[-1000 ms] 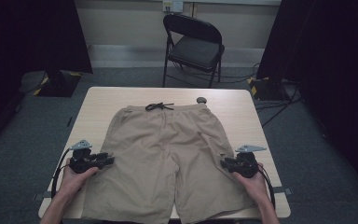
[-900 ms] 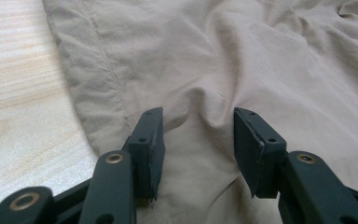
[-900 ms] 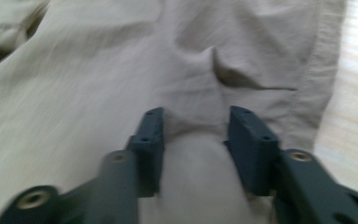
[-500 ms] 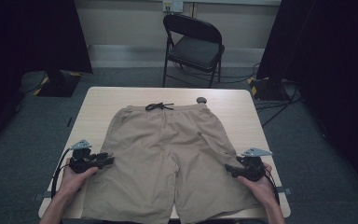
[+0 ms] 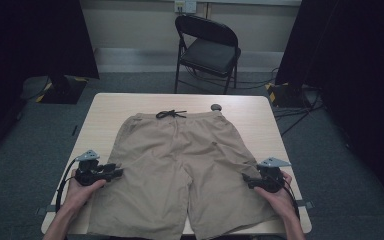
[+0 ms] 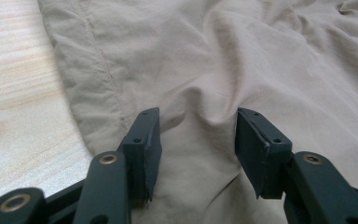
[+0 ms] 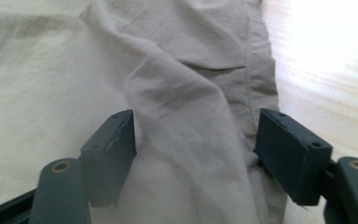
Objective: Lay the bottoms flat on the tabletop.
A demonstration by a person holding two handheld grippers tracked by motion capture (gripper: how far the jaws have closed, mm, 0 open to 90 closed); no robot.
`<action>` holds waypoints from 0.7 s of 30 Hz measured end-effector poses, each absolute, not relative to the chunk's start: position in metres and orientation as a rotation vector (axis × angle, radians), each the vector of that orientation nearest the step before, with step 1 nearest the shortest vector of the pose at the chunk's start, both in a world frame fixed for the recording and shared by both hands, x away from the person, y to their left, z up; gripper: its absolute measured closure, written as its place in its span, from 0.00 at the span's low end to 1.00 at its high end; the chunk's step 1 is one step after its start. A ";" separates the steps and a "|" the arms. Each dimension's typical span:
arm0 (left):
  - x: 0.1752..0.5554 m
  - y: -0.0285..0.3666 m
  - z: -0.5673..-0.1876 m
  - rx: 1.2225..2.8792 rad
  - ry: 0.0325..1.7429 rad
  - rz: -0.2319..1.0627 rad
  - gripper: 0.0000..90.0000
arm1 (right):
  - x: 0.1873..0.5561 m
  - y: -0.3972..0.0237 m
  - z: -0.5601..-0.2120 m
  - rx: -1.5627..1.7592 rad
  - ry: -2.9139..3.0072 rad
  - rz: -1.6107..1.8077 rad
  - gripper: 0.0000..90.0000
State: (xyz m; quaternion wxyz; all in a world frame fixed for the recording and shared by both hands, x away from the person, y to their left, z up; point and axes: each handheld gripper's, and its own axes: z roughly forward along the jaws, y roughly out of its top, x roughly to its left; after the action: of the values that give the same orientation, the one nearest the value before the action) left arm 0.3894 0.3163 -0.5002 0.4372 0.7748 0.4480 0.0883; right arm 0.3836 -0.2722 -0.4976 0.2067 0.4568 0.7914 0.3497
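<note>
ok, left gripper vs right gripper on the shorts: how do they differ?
Left gripper straddles a raised fold, jaws narrower; right gripper stands wider, its jaws having just been opening, fabric loose between them. Left sits at the shorts' left side seam, right at the right. Neither clamps the cloth.

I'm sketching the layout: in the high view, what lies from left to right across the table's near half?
Left black two-jaw tool → spread tan fabric shorts → right black two-jaw tool.
</note>
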 end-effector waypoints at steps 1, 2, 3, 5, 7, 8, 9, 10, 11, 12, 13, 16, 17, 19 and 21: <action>0.389 0.316 -0.500 1.925 1.113 0.218 0.55 | 0.381 -0.271 -0.497 1.266 2.213 0.965 0.28; 0.389 0.316 -0.500 1.925 1.112 0.218 0.55 | 0.379 -0.270 -0.497 1.270 2.215 0.964 0.28; 0.389 0.316 -0.500 1.926 1.111 0.215 0.55 | 0.376 -0.270 -0.498 1.268 2.219 0.972 0.27; 0.389 0.316 -0.500 1.932 1.111 0.222 0.54 | 0.368 -0.268 -0.497 1.265 2.226 0.971 0.27; 0.388 0.315 -0.500 1.936 1.107 0.226 0.53 | 0.364 -0.267 -0.497 1.256 2.241 0.968 0.27; 0.388 0.314 -0.499 1.940 1.107 0.226 0.52 | 0.362 -0.266 -0.496 1.251 2.248 0.966 0.26; 0.388 0.314 -0.499 1.942 1.107 0.223 0.51 | 0.361 -0.266 -0.496 1.256 2.254 0.956 0.25; 0.388 0.313 -0.499 1.947 1.109 0.227 0.50 | 0.361 -0.266 -0.495 1.268 2.260 0.948 0.23; 0.388 0.313 -0.498 1.951 1.106 0.223 0.49 | 0.361 -0.265 -0.494 1.276 2.268 0.942 0.22; 0.387 0.313 -0.498 1.961 1.107 0.222 0.47 | 0.362 -0.265 -0.493 1.290 2.272 0.943 0.20; 0.388 0.313 -0.497 1.964 1.108 0.216 0.46 | 0.363 -0.264 -0.493 1.299 2.273 0.956 0.19; 0.387 0.313 -0.495 1.963 1.132 0.223 0.41 | 0.363 -0.263 -0.485 1.311 2.240 1.009 0.19; 0.387 0.314 -0.494 1.960 1.135 0.221 0.40 | 0.364 -0.265 -0.481 1.322 2.202 1.037 0.19; 0.386 0.317 -0.492 1.949 1.149 0.238 0.38 | 0.364 -0.271 -0.474 1.334 2.150 1.061 0.19; 0.384 0.322 -0.488 1.925 1.172 0.265 0.36 | 0.362 -0.282 -0.471 1.361 2.106 1.082 0.19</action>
State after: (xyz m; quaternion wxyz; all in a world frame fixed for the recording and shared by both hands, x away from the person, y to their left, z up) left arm 0.3838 0.3223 -0.4882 0.4224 0.7689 0.4681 0.1060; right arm 0.3625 -0.2815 -0.4706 0.2040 0.4878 0.7549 0.3880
